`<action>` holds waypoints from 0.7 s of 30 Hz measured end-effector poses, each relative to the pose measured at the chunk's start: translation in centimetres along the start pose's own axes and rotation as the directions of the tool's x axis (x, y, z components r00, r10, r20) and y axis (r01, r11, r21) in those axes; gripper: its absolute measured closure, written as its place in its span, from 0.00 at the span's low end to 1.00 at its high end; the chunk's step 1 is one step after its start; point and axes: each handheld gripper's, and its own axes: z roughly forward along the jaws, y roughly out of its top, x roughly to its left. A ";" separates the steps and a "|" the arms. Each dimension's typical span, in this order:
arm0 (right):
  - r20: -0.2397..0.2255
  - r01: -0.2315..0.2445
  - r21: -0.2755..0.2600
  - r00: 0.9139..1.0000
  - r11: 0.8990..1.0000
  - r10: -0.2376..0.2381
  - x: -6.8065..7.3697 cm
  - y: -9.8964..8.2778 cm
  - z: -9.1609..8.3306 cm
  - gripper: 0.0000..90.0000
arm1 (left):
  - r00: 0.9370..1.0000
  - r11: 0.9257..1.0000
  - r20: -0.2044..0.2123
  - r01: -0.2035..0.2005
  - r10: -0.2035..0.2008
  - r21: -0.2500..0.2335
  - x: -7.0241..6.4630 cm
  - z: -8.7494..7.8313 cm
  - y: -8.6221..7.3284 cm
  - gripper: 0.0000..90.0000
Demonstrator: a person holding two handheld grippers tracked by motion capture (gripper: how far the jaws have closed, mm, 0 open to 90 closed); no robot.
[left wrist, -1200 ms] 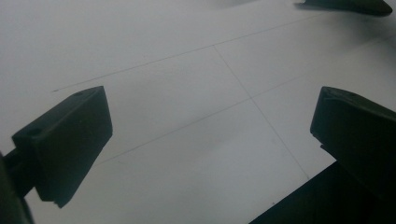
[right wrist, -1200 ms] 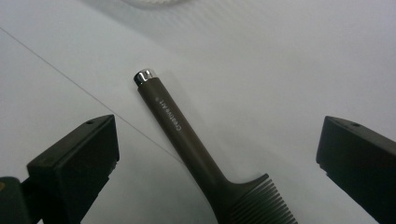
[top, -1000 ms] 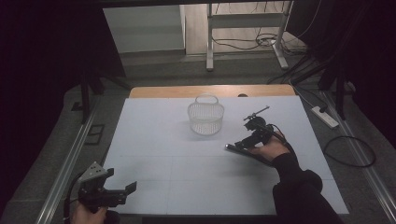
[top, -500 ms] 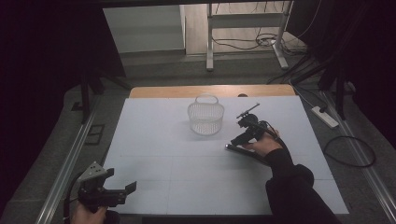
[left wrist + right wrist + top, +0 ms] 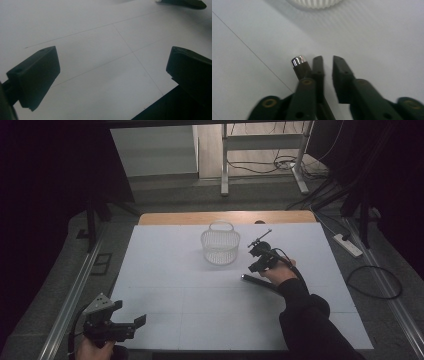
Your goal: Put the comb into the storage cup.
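Note:
A white slatted basket (image 5: pixel 220 246) (image 5: pixel 315 3) stands upright at the far middle of the white table (image 5: pixel 165 270). To its right a thin dark rod (image 5: pixel 260 282) with a chrome tip (image 5: pixel 298 60) lies flat on the table. My right gripper (image 5: pixel 253 268) (image 5: pixel 327 58) points down at the rod's end. Its jaws have just been closing and now stand almost together, with nothing between them. The rod's tip lies outside them, against the left jaw. My left gripper (image 5: pixel 136 324) (image 5: pixel 112 75) hovers open over the near left corner, holding nothing.
A strip of bare wood (image 5: pixel 225 217) runs along the table's far edge. On the floor to the right lie a power strip (image 5: pixel 348 245) and a looped cable (image 5: pixel 375 282). A metal rail (image 5: pixel 75 290) runs along the left side.
My right hand has shifted a little to the left, toward the basket, over the rod's end. The rod, the basket and my left gripper have stayed in place.

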 end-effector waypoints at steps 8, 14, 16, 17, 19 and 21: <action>0.030 0.038 -0.020 0.999 0.999 -0.038 0.4 0.6 0.4 0.99 | 1.000 1.000 0.000 0.000 0.000 0.000 0.0 0.0 0.0 0.00; 0.038 0.035 -0.027 0.999 0.999 -0.034 0.4 0.7 1.0 0.99 | 1.000 1.000 0.001 0.001 -0.001 0.000 0.0 0.0 0.0 0.00; 0.029 0.027 -0.026 0.999 0.999 -0.026 0.4 0.6 1.2 0.99 | 1.000 1.000 0.002 0.002 -0.002 0.000 0.0 0.0 0.0 0.00; 0.025 0.024 -0.026 0.999 0.999 -0.023 0.5 0.6 1.4 0.99 | 1.000 1.000 0.001 0.001 -0.001 0.000 0.0 0.0 0.0 0.00; 0.026 0.021 -0.022 0.999 1.000 -0.020 0.5 0.6 1.6 0.99 | 1.000 1.000 0.001 0.001 -0.001 0.000 0.0 0.0 0.0 0.00; 0.025 0.019 -0.018 1.000 1.000 -0.018 0.5 0.6 1.9 0.99 | 1.000 1.000 0.001 0.001 -0.001 0.000 0.0 0.0 0.0 0.00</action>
